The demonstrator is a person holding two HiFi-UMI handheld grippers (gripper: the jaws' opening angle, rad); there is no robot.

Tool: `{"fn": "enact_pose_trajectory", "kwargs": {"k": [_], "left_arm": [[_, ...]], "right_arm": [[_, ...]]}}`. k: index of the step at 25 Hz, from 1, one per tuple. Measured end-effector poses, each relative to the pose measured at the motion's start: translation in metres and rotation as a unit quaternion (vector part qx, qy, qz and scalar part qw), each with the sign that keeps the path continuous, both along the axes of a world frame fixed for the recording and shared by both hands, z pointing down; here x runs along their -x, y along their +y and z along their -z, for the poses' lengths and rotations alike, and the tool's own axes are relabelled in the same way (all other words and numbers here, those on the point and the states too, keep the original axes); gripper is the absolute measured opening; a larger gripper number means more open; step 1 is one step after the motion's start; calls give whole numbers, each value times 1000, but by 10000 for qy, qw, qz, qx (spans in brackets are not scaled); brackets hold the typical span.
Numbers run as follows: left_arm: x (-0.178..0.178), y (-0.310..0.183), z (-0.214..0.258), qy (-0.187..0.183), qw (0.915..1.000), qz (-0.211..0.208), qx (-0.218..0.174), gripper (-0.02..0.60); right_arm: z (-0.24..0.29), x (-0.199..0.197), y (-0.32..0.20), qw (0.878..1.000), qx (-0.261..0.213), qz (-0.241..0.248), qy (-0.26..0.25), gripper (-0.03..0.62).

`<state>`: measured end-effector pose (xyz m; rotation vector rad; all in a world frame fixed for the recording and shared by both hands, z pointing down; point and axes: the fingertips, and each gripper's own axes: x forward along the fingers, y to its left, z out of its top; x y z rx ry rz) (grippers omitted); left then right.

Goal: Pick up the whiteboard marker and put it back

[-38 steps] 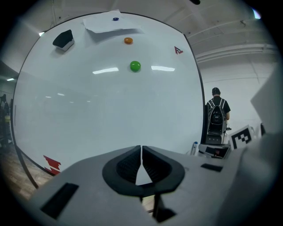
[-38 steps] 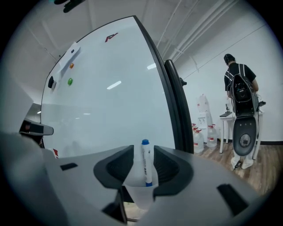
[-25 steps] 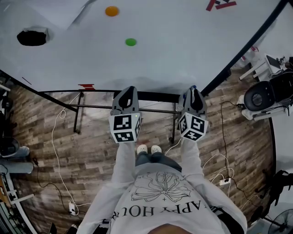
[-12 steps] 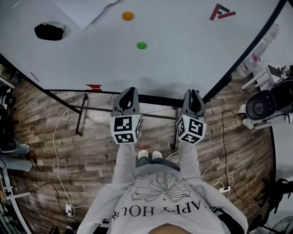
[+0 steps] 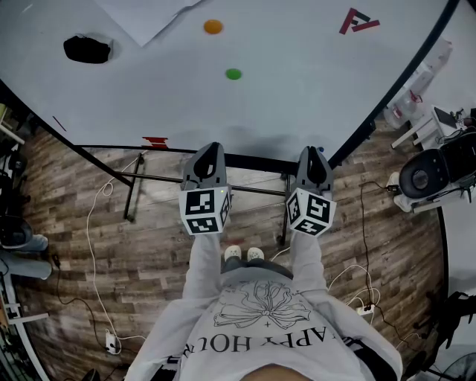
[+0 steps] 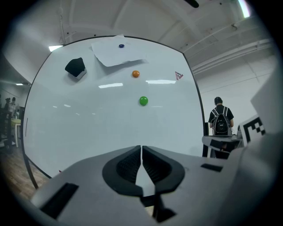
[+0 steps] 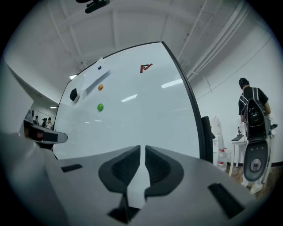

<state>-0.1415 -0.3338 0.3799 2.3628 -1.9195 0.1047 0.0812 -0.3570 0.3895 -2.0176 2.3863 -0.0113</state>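
No whiteboard marker shows plainly in any view. The whiteboard (image 5: 297,82) fills the top of the head view, with a black eraser (image 5: 87,49), an orange magnet (image 5: 213,27) and a green magnet (image 5: 233,74) on it. A small red object (image 5: 155,141) sits at the board's lower edge. My left gripper (image 5: 210,147) points at that edge, its jaws shut and empty (image 6: 141,148). My right gripper (image 5: 313,151) is beside it, its jaws have just been closing, and a narrow slit with nothing in it remains (image 7: 142,149).
A paper sheet (image 5: 149,13) is pinned at the board's top left and a red logo (image 5: 358,20) at its top right. The stand's bars (image 5: 171,176) run below the board. Cables (image 5: 93,223) lie on the wood floor. A round grey device (image 5: 428,167) stands at the right. A person with a backpack (image 6: 220,121) stands beyond.
Both grippers have come up a little nearer the board's lower edge. The head view has shifted, so the eraser and magnets now sit further right in the picture.
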Motion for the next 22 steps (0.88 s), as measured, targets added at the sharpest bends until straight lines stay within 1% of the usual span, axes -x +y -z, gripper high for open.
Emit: {"fn": "enact_pose_trajectory", "kwargs": {"k": [22], "left_arm": [[-4, 3, 4, 16, 10000, -51, -27, 11]], "right_arm": [[3, -4, 6, 9998, -15, 19, 220, 30]]}}
